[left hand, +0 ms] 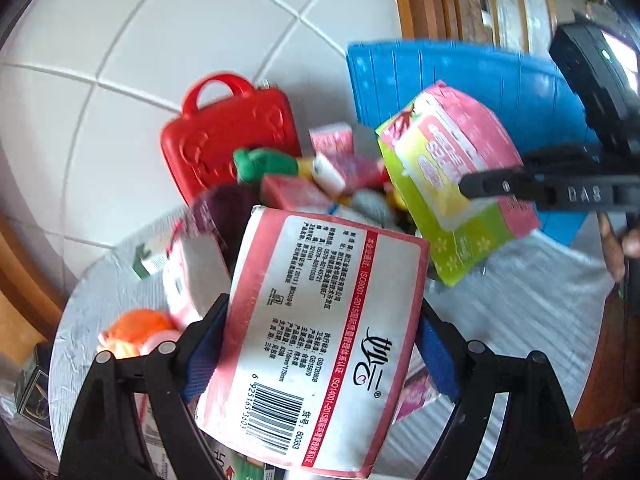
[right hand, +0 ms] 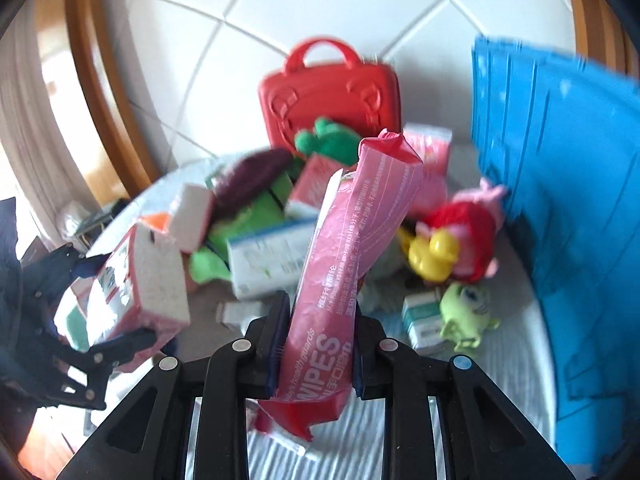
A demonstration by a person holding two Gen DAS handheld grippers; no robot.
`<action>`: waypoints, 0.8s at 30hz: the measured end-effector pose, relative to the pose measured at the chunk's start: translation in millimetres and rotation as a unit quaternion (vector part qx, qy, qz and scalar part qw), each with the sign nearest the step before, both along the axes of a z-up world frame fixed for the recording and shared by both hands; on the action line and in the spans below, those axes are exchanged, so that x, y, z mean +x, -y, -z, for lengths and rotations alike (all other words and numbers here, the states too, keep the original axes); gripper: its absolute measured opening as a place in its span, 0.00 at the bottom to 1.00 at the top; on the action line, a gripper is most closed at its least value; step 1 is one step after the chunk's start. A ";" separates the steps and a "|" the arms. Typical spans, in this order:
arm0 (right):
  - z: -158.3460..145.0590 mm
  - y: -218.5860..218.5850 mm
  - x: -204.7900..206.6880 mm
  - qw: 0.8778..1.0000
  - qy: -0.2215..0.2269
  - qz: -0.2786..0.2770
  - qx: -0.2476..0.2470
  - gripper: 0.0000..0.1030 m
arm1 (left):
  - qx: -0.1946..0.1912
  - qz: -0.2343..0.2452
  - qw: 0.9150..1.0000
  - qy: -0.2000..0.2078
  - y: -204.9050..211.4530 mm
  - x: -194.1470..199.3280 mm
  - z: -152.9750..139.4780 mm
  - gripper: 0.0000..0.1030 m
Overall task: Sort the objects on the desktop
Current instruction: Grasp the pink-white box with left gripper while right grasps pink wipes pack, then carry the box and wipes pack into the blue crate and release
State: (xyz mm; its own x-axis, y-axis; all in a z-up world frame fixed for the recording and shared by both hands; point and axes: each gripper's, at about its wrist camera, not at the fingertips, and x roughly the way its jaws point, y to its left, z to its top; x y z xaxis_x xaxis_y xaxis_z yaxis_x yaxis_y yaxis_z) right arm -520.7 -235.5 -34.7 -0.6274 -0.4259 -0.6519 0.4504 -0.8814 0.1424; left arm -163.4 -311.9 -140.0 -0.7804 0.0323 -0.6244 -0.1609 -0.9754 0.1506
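My left gripper point(left hand: 320, 308) is shut on a white and pink tissue pack point(left hand: 332, 264) with a barcode, its blue pads pressing both sides. The pack is lifted above the pile. In the right wrist view the same gripper point(right hand: 116, 300) and tissue pack point(right hand: 140, 280) show at the left. My right gripper point(right hand: 320, 308) is shut on a pink wipes pack point(right hand: 360, 220) that stands up between its pads. From the left wrist view, the right gripper point(left hand: 472, 178) holds that pink and green wipes pack point(left hand: 440, 148) in front of the blue basket; only one finger shows.
A red toy case point(right hand: 328, 96) stands at the back of the round table point(right hand: 512, 360). A blue basket point(right hand: 560, 200) rises at the right. Several packs, boxes and soft toys lie piled between them, among them a yellow duck point(right hand: 434, 256) and a green monster point(right hand: 468, 308).
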 end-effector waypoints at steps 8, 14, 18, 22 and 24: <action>-93.0 -26.5 44.6 0.994 -0.101 0.019 -0.028 0.25 | 0.012 -0.009 0.995 -0.102 -31.0 0.1 -88.4 0.84; -163.5 -76.4 78.5 0.980 -0.185 0.048 -0.054 0.25 | 0.017 -0.002 0.986 -0.163 -83.2 -17.2 -148.2 0.84; -196.4 -120.3 94.2 0.968 -0.232 0.079 -0.057 0.25 | 0.011 0.018 0.980 -0.199 -132.6 -26.5 -179.3 0.84; -218.2 -169.9 101.2 0.960 -0.255 0.102 -0.057 0.25 | 0.014 0.039 0.974 -0.223 -189.4 -41.3 -202.4 0.84; -226.1 -198.4 103.6 0.956 -0.265 0.115 -0.055 0.25 | 0.009 0.054 0.972 -0.228 -223.2 -52.8 -210.6 0.84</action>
